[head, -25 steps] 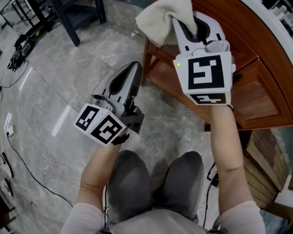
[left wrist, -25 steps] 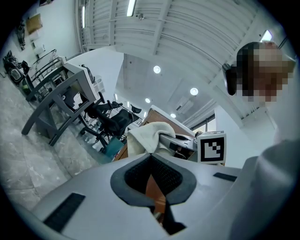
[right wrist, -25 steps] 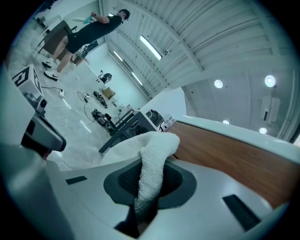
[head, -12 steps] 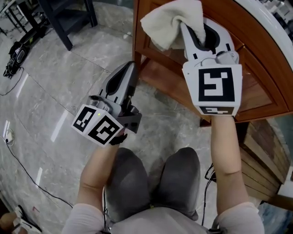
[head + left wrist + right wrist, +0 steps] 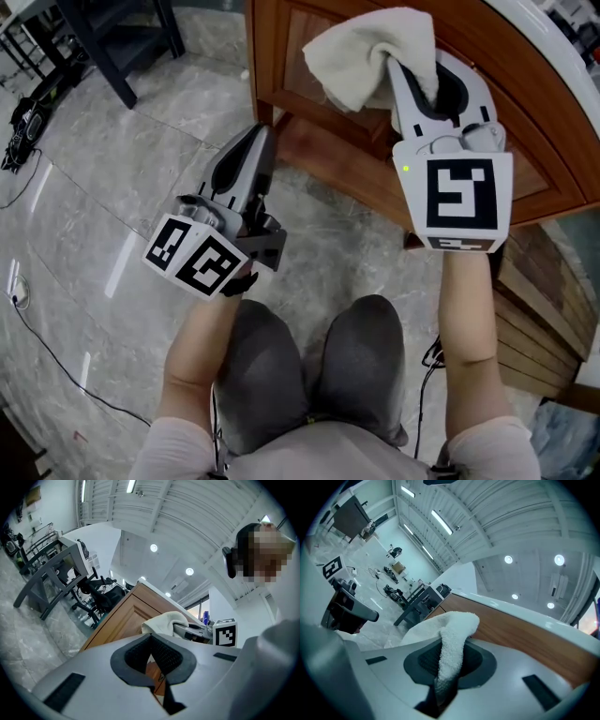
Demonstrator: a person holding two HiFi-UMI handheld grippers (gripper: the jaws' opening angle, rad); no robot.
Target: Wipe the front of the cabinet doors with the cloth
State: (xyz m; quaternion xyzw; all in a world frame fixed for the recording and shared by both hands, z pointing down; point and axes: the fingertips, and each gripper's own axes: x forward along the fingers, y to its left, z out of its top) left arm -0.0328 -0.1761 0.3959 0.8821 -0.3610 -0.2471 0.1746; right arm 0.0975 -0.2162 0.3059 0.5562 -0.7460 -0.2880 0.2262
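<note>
The wooden cabinet fills the top of the head view, with its panelled door front facing the floor side. A cream cloth hangs bunched against that front near the cabinet's upper edge. My right gripper is shut on the cloth, which is pinched between its pads, and the cabinet's brown side runs just beyond. My left gripper hovers lower left of the cabinet over the floor, shut with nothing in it. It is a short gap away from the door.
Grey marble floor spreads to the left. Dark furniture legs stand at the top left, and cables trail along the left edge. The person's knees are below the grippers. Wooden slats sit at the right.
The right gripper with the cloth has drifted right and slightly down in the view. More of the cabinet front shows on the left. The left gripper has barely moved.
</note>
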